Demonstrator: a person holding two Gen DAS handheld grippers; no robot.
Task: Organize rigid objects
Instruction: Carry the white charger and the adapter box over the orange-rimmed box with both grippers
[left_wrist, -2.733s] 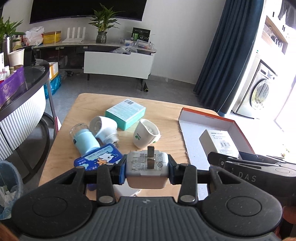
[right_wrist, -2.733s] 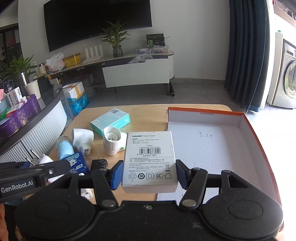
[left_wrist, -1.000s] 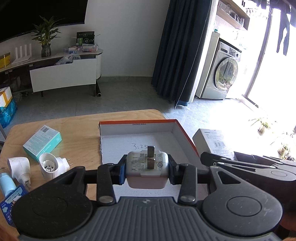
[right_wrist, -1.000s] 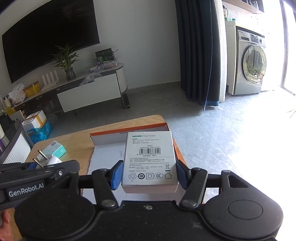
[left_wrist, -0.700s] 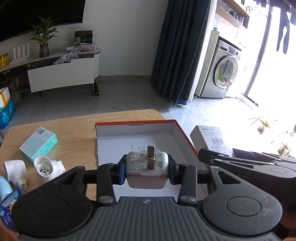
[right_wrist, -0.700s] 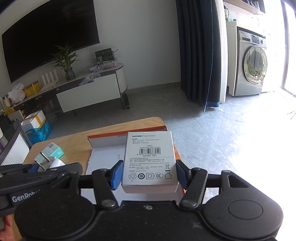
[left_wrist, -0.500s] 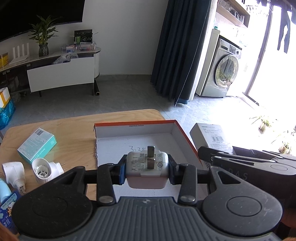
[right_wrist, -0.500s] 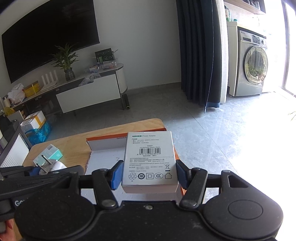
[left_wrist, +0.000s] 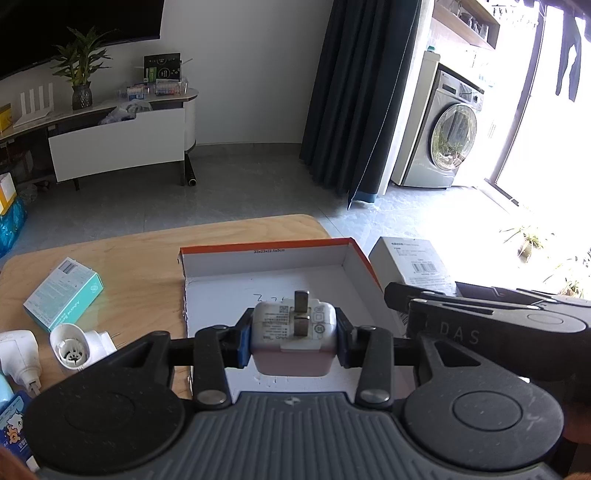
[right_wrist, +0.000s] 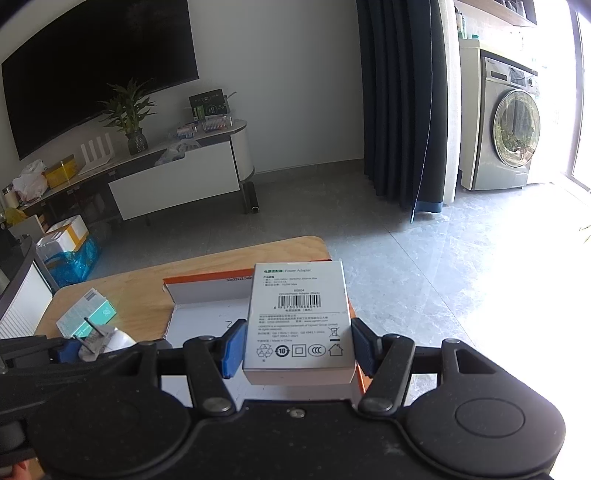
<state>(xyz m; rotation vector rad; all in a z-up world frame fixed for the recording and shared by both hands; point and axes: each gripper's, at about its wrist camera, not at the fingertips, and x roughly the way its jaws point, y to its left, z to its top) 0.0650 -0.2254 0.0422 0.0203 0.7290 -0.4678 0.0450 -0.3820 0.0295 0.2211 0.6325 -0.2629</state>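
Note:
My left gripper (left_wrist: 294, 338) is shut on a white plug adapter (left_wrist: 293, 334), prongs up, held above the near part of the orange-rimmed cardboard box (left_wrist: 266, 244). My right gripper (right_wrist: 297, 349) is shut on a white power adapter carton (right_wrist: 298, 317) with a barcode label, over the box's right wall (right_wrist: 207, 282). In the left wrist view the right gripper's body (left_wrist: 491, 314) and its carton (left_wrist: 413, 262) sit just right of the box. The left gripper's body (right_wrist: 44, 354) shows at the right wrist view's left edge.
On the wooden table (left_wrist: 129, 254) left of the box lie a teal carton (left_wrist: 62, 293), a white round plug-in device (left_wrist: 79, 347), another white plug (left_wrist: 16, 354) and a blue pack (left_wrist: 13, 428). The table's far edge drops to grey floor (left_wrist: 240, 184); a washing machine (left_wrist: 443, 144) stands far right.
Both views have swung right since the earliest frames, from the cluttered left of the table to the box. Over the last second the right gripper drifted slightly further right; both grips unchanged.

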